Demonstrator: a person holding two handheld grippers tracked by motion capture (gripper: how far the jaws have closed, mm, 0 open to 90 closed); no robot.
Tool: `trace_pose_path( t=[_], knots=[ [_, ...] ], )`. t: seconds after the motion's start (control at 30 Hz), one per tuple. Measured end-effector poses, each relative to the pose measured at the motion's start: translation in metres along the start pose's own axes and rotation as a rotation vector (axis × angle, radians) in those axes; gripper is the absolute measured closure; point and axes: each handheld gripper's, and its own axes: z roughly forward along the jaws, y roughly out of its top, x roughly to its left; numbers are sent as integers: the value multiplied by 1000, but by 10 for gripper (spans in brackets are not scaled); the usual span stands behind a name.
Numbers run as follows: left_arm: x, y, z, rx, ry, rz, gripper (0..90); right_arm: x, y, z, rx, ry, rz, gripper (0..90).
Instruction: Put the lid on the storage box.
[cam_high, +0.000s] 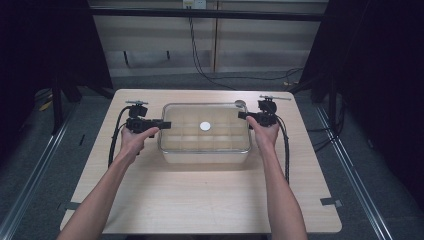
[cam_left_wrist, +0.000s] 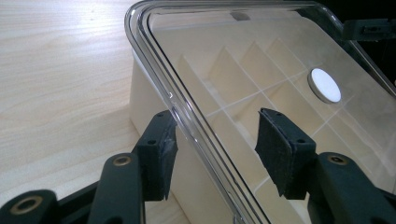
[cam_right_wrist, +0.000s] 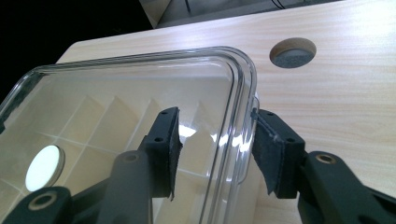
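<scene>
1. Clear plastic lid (cam_high: 205, 126) is sitting on the cream divided box (cam_left_wrist: 154, 105), between the two claws; the left claw (cam_left_wrist: 215, 149) is straddling its left rim with jaws standing apart, neither pad pressing
2. Right claw (cam_right_wrist: 212, 151) is likewise straddling the right rim, jaws standing apart, one pad over the lid and one outside the box wall, gripping nothing
3. Risk, as I judge it: with both claws loose, a lift now is going to slip off the glossy rim; closing unevenly is likely tipping the lid or dragging the box across the table (cam_high: 200, 200)
4. A pad catching the box wall instead of the lip is probably lifting box and lid together
5. Hard to make out: whether the lid is latched or just resting, and whether the white disc (cam_high: 205, 126) is lying on the lid or under it; the box's front compartments are blurring behind glare
</scene>
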Motion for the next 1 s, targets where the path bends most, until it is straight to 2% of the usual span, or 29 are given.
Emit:
trace_pose_path(
  t=[0.17, 0.23, 0.3, 0.4, 0.53, 0.6, 0.63, 0.73, 0.87, 1.0],
  knots=[
    [3, -3, 1, 13, 6, 0, 475, 0, -4, 7, 14, -15, 3, 501],
    [4, -5, 2, 6, -5, -15, 475, -1, -6, 8, 23, -25, -1, 487],
    [2, -6, 3, -3, 3, -16, 472, 1, -6, 9, 15, -37, -11, 474],
    [-2, -5, 4, 8, 27, 18, 429, 2, -6, 10, 18, -41, -15, 460],
    [-3, -8, 2, 12, 23, 20, 395, 6, -8, 7, 26, -62, -66, 412],
    [-1, -10, -2, 16, 15, 1, 369, 9, -9, 4, 28, -70, -95, 397],
    [-1, -11, -4, 18, 4, -4, 362, 9, -9, 1, 21, -60, -99, 387],
    [-1, -13, -14, -8, 18, -3, 354, 11, -9, -9, -2, -26, -97, 384],
    [-4, -15, -27, -17, 34, 13, 364, 14, -10, -23, -16, 18, -121, 383],
    [-10, -20, -39, -29, 22, 45, 400, 20, -15, -36, -27, 56, -142, 379]
  ],
)
